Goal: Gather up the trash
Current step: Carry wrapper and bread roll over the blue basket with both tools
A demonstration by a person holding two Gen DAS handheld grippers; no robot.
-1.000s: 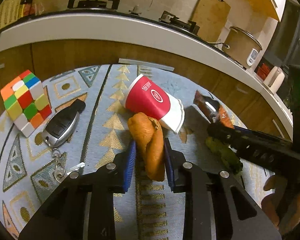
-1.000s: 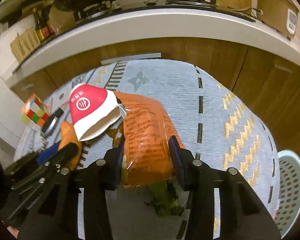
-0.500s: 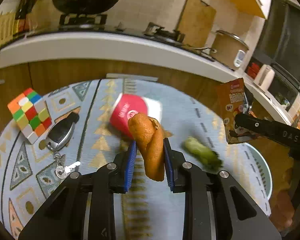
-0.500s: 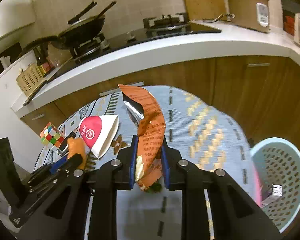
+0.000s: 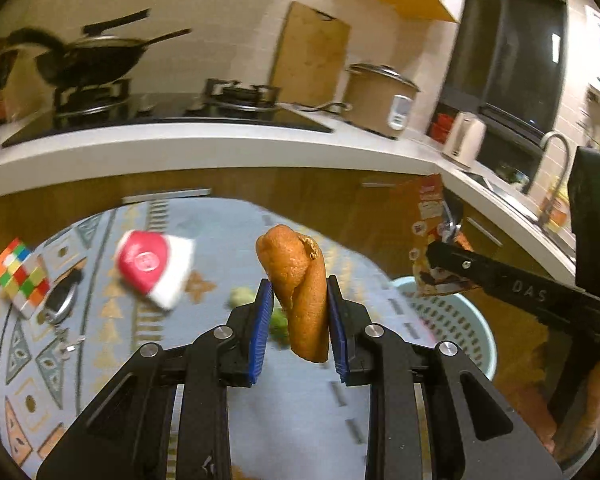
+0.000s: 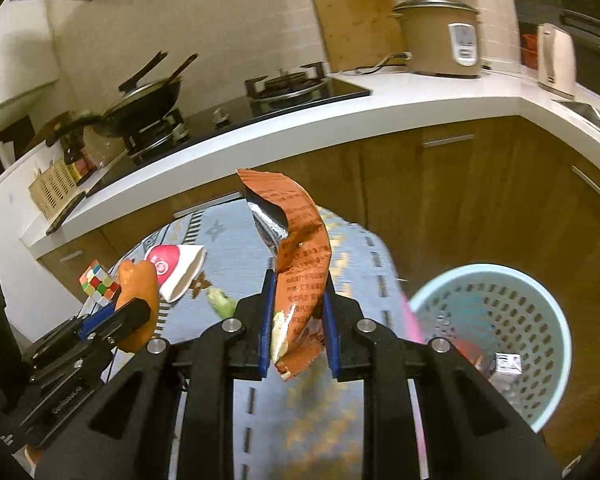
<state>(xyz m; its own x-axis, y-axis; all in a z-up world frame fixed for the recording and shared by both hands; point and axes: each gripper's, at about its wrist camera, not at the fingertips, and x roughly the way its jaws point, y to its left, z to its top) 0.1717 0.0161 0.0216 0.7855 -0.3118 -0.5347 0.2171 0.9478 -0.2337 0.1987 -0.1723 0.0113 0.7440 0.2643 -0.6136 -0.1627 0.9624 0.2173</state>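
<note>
I have my left claw (image 5: 296, 316) closed on an orange peel (image 5: 298, 292), blue pads pressing its two sides at about mid-length. The peel hangs in the air above the rug (image 5: 228, 236), its long axis close to upright, the rounded end pointing up and leaning a little left, the lower end dangling below the pads. It looks soft and light, a curled strip that will give under pressure, so I judge the middle the right place to hold; a grip near an end could let it fold out.

My right claw (image 6: 296, 316) is closed on a crumpled orange snack wrapper (image 6: 296, 264); within the last second its jaws narrowed onto it, and the pads now pinch the lower part. The wrapper stands tall, arching up and to the left, its torn foil mouth at the top. It is thin, crinkly and probably slick, nearly weightless, so I expect it to flap and perhaps slip if I swing fast.

The pale blue basket (image 6: 500, 280) sits on the floor to the right of both claws, with scraps already inside. A paper cup (image 6: 176, 270) and a green scrap (image 6: 222, 300) lie on the rug.
</note>
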